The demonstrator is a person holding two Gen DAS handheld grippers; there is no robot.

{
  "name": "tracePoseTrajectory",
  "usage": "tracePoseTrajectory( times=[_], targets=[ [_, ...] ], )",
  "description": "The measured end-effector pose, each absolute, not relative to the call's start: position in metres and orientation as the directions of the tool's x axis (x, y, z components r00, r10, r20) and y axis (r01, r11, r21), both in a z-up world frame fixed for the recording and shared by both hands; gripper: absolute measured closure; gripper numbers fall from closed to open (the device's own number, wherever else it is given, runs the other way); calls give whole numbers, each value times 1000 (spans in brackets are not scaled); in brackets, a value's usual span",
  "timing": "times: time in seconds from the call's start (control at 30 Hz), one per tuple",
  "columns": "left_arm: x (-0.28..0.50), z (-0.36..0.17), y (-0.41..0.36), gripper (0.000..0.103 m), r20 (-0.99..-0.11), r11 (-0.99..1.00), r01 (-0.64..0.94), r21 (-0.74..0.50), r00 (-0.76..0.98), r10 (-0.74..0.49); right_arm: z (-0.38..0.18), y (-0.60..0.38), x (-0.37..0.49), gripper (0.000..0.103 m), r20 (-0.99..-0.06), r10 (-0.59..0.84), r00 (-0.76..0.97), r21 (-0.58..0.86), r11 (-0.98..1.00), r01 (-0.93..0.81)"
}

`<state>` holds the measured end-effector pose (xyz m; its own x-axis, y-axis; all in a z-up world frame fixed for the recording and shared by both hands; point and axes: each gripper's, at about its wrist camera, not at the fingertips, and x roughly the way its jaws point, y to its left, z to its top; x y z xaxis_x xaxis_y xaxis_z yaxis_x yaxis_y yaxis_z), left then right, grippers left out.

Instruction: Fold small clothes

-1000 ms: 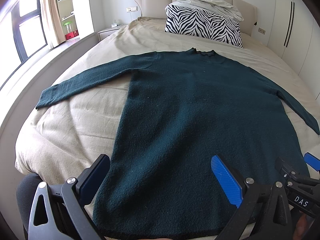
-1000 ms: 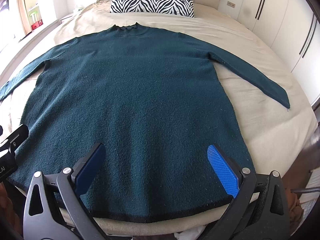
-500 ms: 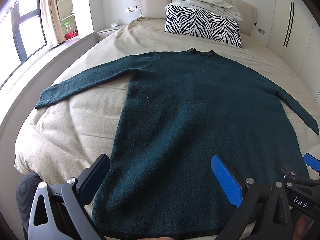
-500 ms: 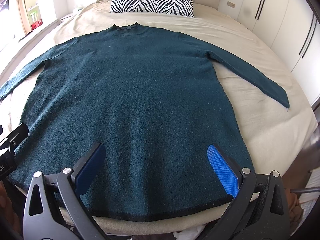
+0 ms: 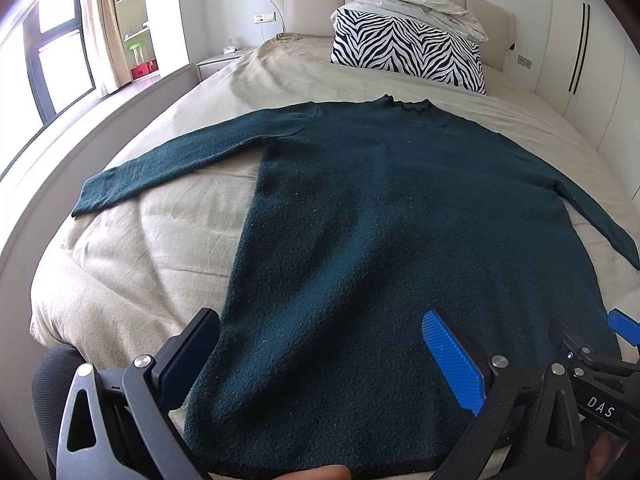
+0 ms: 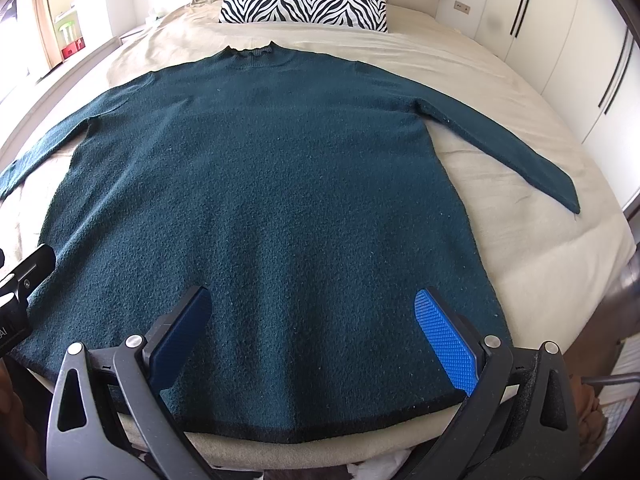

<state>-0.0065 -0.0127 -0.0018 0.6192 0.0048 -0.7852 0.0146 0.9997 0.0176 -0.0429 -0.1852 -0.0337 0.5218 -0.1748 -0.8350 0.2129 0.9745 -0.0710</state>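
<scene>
A dark teal long-sleeved sweater (image 5: 380,220) lies flat and face up on the beige bed, collar towards the headboard, both sleeves spread out sideways; it also shows in the right wrist view (image 6: 280,184). My left gripper (image 5: 320,356) is open and empty, hovering over the hem near the sweater's lower left corner. My right gripper (image 6: 312,332) is open and empty over the hem, towards its lower right part. The right gripper's tip shows in the left wrist view (image 5: 592,344), and part of the left gripper shows at the left edge of the right wrist view (image 6: 24,276).
A zebra-print pillow (image 5: 408,54) and a bundled white duvet (image 5: 420,2) lie at the headboard. The beige sheet (image 5: 132,256) is bare left of the sweater. White wardrobes (image 6: 560,40) stand on the right, a window and shelves (image 5: 60,52) on the left.
Both grippers have drifted very slightly; the view of the sweater shifted a little. The sweater has not moved and both grippers stay open.
</scene>
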Motion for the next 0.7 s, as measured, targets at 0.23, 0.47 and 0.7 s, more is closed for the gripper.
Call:
tracePoseTrajectory(
  times=[0.23, 0.47, 0.7],
  targets=[
    [-11, 1, -17, 0, -743, 996, 11, 91, 666, 61, -36, -186, -43, 0, -837, -170, 521, -65, 975, 213],
    [-18, 9, -40, 0, -504, 896, -74, 438, 805, 312, -30, -230, -42, 0, -815, -91, 572, 69, 965, 251],
    [-5, 36, -75, 0, -12, 639, -317, 701, 891, 455, -26, -405, -62, 0, -732, -106, 673, 359, 780, 513]
  ],
)
